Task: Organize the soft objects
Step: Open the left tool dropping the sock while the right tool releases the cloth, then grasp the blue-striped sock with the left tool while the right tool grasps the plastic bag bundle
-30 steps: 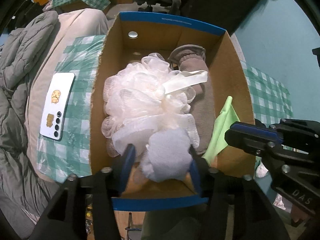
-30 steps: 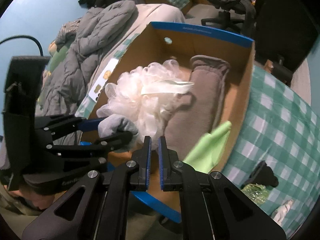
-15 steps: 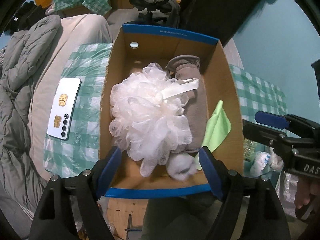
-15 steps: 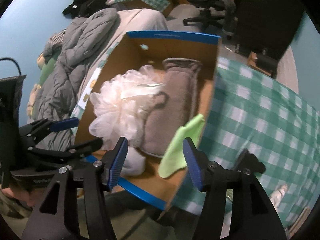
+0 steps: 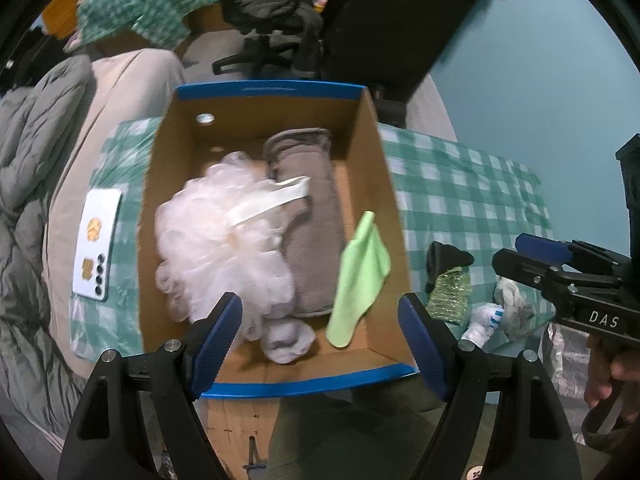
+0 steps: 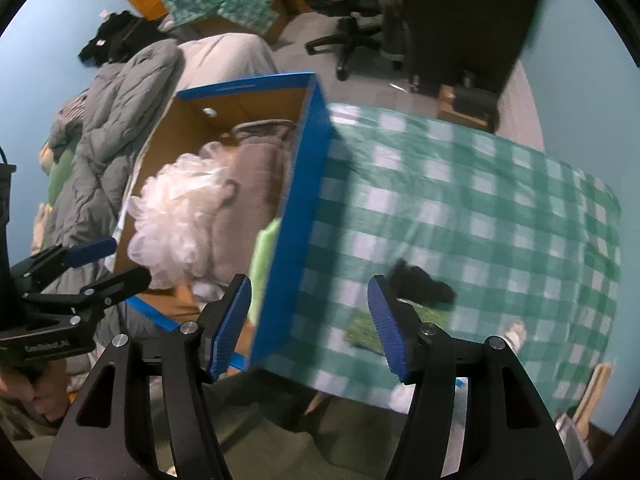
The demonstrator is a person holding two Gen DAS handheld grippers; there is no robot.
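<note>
Cardboard box (image 5: 362, 152) holds a white bath pouf (image 5: 224, 248), a grey towel (image 5: 312, 216), a green cloth (image 5: 360, 268) against its right wall, and a pale sock (image 5: 286, 338) at the near edge. A second ago the left gripper (image 5: 320, 338) clamped that sock; now its fingers stand wide apart, empty. Right gripper (image 6: 310, 326): shut then, apart now, over the box's right wall. Items on the checked surface (image 6: 480, 208) are blurred.

Only "DAS" reads clearly — white letters on the right gripper (image 5: 532, 250) body; left gripper (image 6: 114, 262) body carries white lettering, roughly "GenRobot.AI" — too blurred to confirm.
</note>
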